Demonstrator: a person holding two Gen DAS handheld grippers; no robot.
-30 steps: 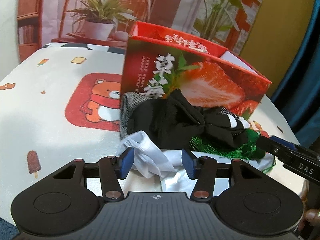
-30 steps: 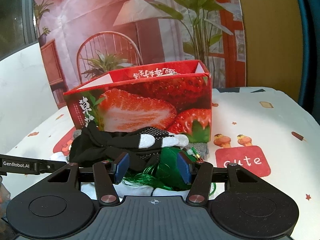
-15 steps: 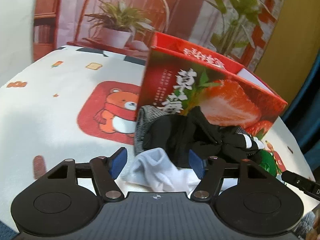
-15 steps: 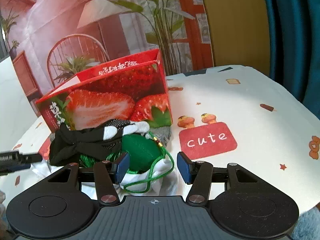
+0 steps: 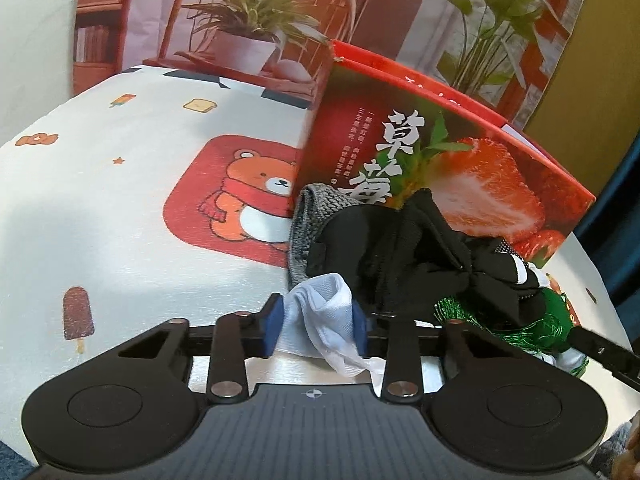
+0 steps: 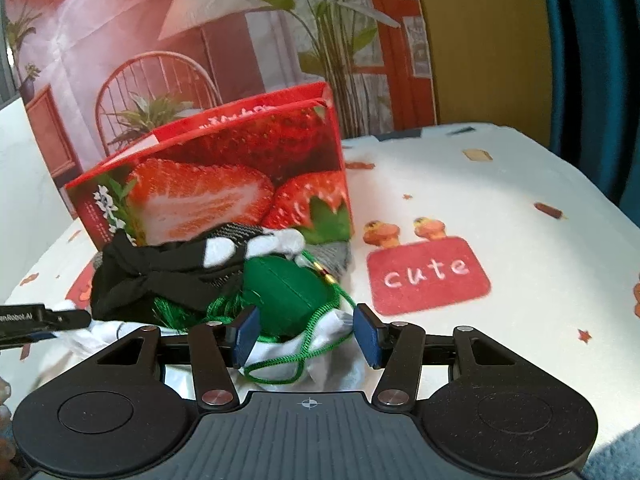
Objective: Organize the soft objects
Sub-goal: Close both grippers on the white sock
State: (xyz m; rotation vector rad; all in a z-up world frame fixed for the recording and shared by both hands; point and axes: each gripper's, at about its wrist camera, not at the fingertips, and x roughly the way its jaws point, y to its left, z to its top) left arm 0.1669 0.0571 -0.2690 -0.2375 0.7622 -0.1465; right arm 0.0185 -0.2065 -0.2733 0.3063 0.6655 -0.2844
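A heap of soft things lies against a red strawberry box [image 5: 440, 152]: a grey knit piece [image 5: 310, 216], a black garment [image 5: 380, 256], a white sock [image 5: 320, 312] and a green tasselled pouch [image 6: 284, 288]. My left gripper [image 5: 316, 326] is at the heap's left end. Its jaws are closing, and the blue pads press the white sock bunched between them. At the heap's right end my right gripper [image 6: 306, 334] is open. White cloth [image 6: 332, 332] and the pouch's green cord lie loose between its pads, and the pouch sits just ahead.
The table wears a white cloth [image 5: 120, 200] printed with a bear patch and a red "cute" patch [image 6: 428, 276]. The box [image 6: 224, 172] is open at the top. A printed backdrop with a chair and plants stands behind. The right table edge is near.
The left jaws opened wider, moved in over the white sock and closed on it. The right gripper shifted slightly; the green pouch now sits ahead of its jaws.
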